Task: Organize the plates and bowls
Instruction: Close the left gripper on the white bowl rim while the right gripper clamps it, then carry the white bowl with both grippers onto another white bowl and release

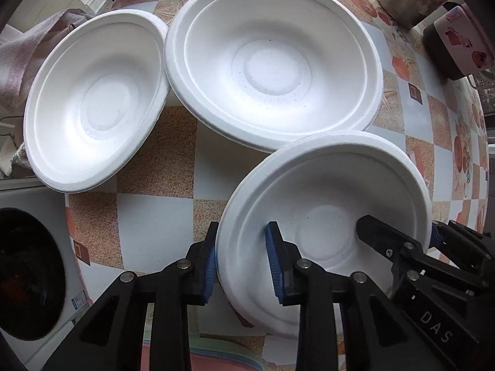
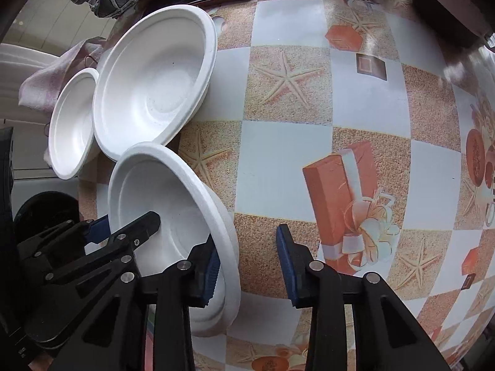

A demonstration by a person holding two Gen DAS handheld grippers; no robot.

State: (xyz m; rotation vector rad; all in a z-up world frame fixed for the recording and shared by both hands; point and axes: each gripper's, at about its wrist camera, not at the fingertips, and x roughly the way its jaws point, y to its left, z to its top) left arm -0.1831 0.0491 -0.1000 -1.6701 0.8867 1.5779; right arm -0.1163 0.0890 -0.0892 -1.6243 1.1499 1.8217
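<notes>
Left wrist view: on checkered tablecloth (image 1: 154, 216), left tool (image 1: 243, 262) pinches nearest bowl (image 1: 324, 185); right tool (image 2: 247, 262) straddles its rim, unclosed.

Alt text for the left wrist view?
Two black grippers straddle opposite rims of the near bowl on a checked tablecloth: left gripper clamped on its left rim, right gripper around its right rim. Behind it sit a small bowl and a big bowl, side by side.

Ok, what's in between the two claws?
The near white bowl: the left claw straddles one side of its rim, the right claw the opposite side. The left wrist view shows it.
</notes>
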